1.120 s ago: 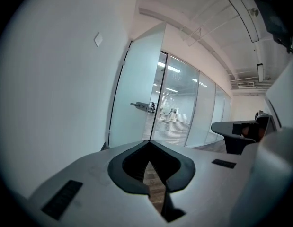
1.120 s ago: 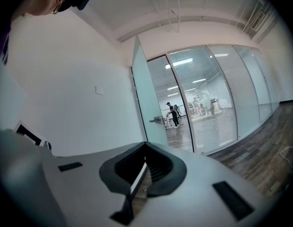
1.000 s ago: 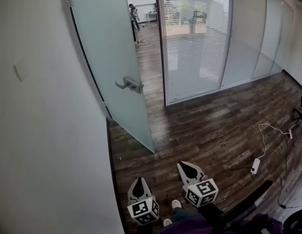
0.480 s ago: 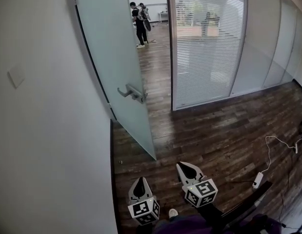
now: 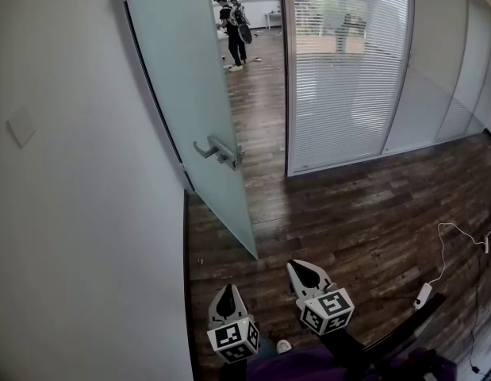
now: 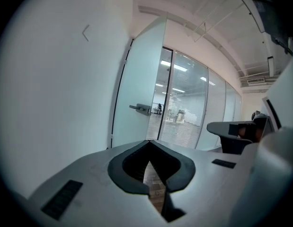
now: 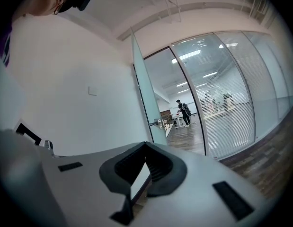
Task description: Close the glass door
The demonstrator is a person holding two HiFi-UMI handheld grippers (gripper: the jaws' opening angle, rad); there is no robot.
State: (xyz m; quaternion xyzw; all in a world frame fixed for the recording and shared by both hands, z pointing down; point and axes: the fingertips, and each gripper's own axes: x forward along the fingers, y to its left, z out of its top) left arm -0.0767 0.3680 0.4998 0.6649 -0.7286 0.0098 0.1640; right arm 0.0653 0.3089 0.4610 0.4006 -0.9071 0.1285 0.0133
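At far left a white wall carries one small square plate. Next to it stands the one glass door. It is frosted and open, swung into the room, with its hinge edge against the wall and its free edge reaching out over the dark wood floor. One metal lever handle sits near that free edge.

Through the doorway, right of the door, a person in dark clothes with a backpack stands far down the corridor. Whether a second person stands beside them I cannot tell. Right of the opening comes one glass partition with slatted blinds, then frosted panels curving away. One white cable with a small adapter lies on the floor at far right.

Two claws show at the bottom of the head view, both well apart from the door and its handle. The left claw is clenched: its jaws meet tip to tip, with nothing between them, and it touches nothing. The right claw is just beside it and slightly farther forward. Its jaws are likewise together at the tips, empty and touching nothing.
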